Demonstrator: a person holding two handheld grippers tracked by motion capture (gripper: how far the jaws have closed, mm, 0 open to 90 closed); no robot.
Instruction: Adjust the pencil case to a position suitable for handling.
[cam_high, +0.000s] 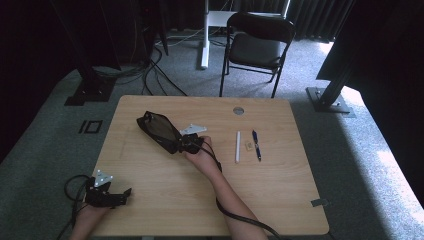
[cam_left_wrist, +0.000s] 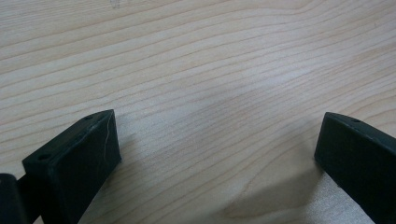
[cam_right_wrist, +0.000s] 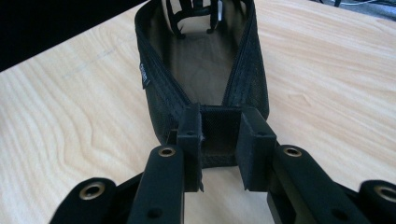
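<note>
Black mesh pencil case (cam_high: 159, 131) is pinched at one end by the right gripper (cam_right_wrist: 219, 149), while two pens (cam_high: 246, 145) lie unpacked and the left gripper (cam_left_wrist: 219, 154) rests wide and empty.

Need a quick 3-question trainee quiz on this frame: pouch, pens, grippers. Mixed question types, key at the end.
1. True or false: the right gripper is clamped on the near end of the black mesh pouch.
2. Multiple choice: how do the left gripper's jaws stand? A) shut on a pen B) wide apart over bare table C) shut on the pouch
3. Short answer: which small item lies between the white pen and the blue pen?

Key:
1. True; the jaws pinch the pouch's end.
2. B; only wood grain lies between them.
3. A little tan piece, too small to identify.
</note>
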